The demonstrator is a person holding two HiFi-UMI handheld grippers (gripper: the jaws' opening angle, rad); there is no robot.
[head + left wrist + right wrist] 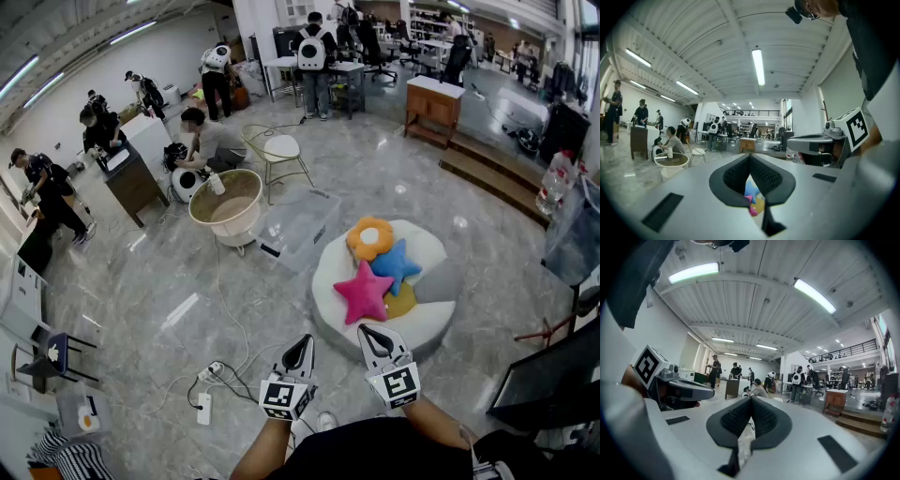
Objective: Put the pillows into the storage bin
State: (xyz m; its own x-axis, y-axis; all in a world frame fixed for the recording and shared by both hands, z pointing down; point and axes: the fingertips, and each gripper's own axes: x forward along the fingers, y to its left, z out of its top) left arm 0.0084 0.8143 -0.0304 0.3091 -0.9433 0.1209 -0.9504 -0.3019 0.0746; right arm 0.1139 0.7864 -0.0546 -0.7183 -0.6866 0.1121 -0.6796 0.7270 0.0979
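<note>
Head view only: orange flower pillow (pixel 370 238), blue star pillow (pixel 397 265) and pink star pillow (pixel 364 292) seen piled on white round cushion (pixel 427 323); clear storage bin (pixel 300 228) beside cushion. Left gripper (pixel 302 341) and right gripper (pixel 365 331): jaws pressed together, nothing held. Floor (pixel 169 281): grey polished marble. People seen at desks beyond.

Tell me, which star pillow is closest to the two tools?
The pink star-shaped plush pillow. It lies on the near side of the round white cushion, while the blue star-shaped pillow sits behind it, farther away.
</note>
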